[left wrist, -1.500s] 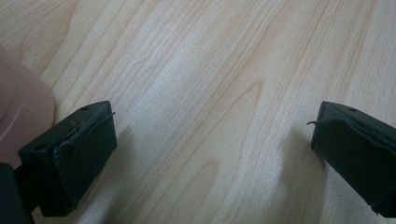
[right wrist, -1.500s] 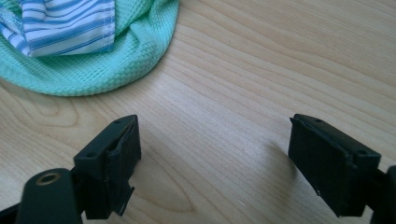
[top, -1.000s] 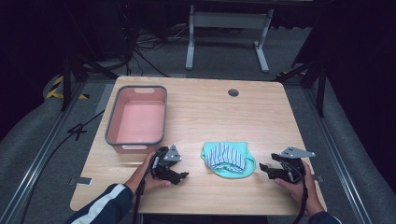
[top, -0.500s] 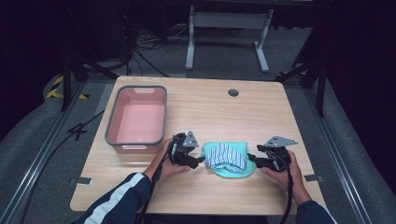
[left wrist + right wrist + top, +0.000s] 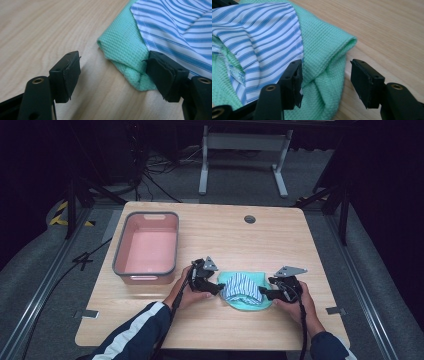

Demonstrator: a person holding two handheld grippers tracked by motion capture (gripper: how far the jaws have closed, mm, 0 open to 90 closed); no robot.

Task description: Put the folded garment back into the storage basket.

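A blue-and-white striped cloth (image 5: 242, 284) lies crumpled on a mint green waffle towel (image 5: 248, 303) near the table's front edge. My left gripper (image 5: 220, 288) is at the towel's left edge. Its jaws have just been opening, and in the left gripper view (image 5: 115, 67) the folded corner of the green towel (image 5: 122, 47) lies between them unpressed, the striped cloth (image 5: 175, 27) beyond. My right gripper (image 5: 264, 294) is at the towel's right edge. Its jaws have just been closing partway; in the right gripper view (image 5: 327, 73) they straddle a fold of the green towel (image 5: 324, 50), beside the striped cloth (image 5: 262, 37), without pinching.
A pink bin with a grey rim (image 5: 116, 256) stands to the left of the cloths, nothing visible inside. A round cable hole (image 5: 250, 219) sits near the table's far edge. Bare wood (image 5: 225, 240) stretches behind the cloths. Beyond the table are cables and a metal stand.
Both hands have moved inward from the sides until the grippers reach the towel's left and right edges. The cloths lie where they did.
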